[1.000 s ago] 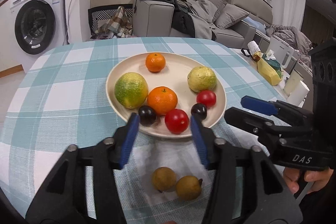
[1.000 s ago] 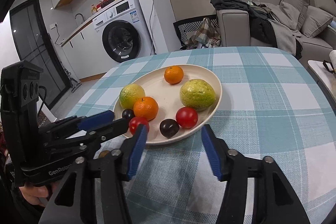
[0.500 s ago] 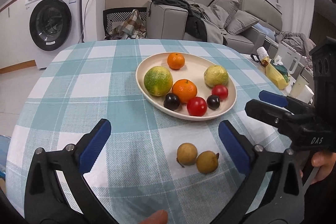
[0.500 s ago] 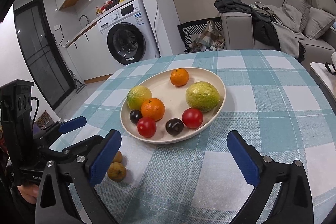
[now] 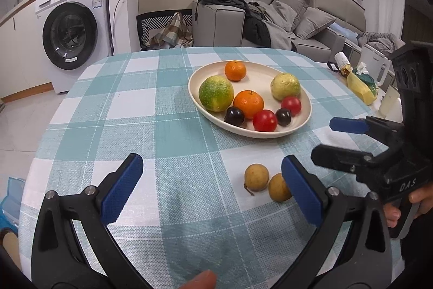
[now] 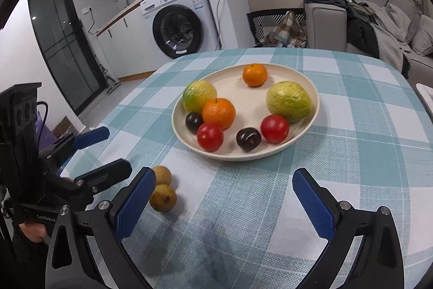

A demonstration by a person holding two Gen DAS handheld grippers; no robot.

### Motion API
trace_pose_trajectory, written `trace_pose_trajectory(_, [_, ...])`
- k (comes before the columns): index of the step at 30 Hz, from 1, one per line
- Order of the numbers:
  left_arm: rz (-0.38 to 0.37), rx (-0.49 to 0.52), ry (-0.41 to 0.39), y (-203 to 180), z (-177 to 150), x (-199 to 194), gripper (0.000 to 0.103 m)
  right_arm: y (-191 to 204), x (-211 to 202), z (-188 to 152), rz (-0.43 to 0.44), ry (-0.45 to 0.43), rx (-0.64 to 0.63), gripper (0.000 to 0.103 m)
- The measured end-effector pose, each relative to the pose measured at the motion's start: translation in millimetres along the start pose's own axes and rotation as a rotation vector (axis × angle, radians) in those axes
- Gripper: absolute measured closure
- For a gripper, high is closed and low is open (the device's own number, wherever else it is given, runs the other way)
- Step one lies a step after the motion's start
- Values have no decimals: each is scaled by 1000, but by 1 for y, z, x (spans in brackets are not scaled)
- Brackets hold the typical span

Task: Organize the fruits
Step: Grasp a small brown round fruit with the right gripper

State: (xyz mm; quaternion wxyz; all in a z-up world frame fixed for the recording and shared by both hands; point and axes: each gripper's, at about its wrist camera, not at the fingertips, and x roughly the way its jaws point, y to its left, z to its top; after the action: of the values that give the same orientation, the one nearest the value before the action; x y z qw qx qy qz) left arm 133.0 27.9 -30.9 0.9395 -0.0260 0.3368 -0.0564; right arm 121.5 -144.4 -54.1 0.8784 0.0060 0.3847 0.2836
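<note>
A cream plate (image 5: 304,121) (image 6: 314,110) on the checked tablecloth holds two oranges, two green-yellow fruits, two red tomatoes and two dark plums. Two small brown fruits (image 5: 256,177) (image 6: 163,198) lie on the cloth in front of the plate, apart from it. My left gripper (image 5: 209,186) is open and empty, low over the cloth; its right pad (image 5: 300,188) is just beside the brown fruits. My right gripper (image 6: 223,201) is open and empty, in front of the plate; its left pad (image 6: 135,201) is beside the brown fruits. Each gripper shows in the other's view (image 5: 351,138) (image 6: 97,151).
The round table (image 5: 130,104) ends close on the left and the far side. A yellow bag (image 5: 361,87), a white kettle (image 5: 374,64) and small containers sit off the right edge. A washing machine (image 6: 181,29) and a sofa (image 5: 311,26) stand behind.
Both grippers have opened wide from a narrower gap and drawn back from the plate. The two brown fruits now lie further ahead, near the inner pads.
</note>
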Motion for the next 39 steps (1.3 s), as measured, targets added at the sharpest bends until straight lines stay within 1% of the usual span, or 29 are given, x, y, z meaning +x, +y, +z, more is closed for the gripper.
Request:
trace_pose_trajectory(3, [0,-8,7,2,0,1,1,8,5,-3,30,35,-34,0])
trace_pose_trajectory(10, [-2,-59,33,13,0,7,1,26,11,-10,49,81,-108,1])
trace_pose_trajectory(13, [-1,-68,35,15,0,8,1,31,13,-13,62,98,-129,5])
trace_pose_trajectory(17, [-1,-69,37,15,0,9,1,35,18,-16,109,128,-139,24])
trace_pose_trajectory(23, [-1,-70,36,16,0,9,1,43,21,-19,159,150,-158,38])
trace_pose_trajectory(24, [-1,-70,36,16,0,9,1,44,22,-19,163,155,-160,43])
trace_pose_trajectory(29, [-3,-66,33,17,0,10,1,44,26,-18,179,164,-152,55])
trace_pose_trajectory(37, [-4,-64,31,16,-2,11,1,43,33,-15,190,179,-139,67])
trace_pose_trajectory(39, [-4,-65,32,16,-1,11,1,42,33,-15,188,180,-135,73])
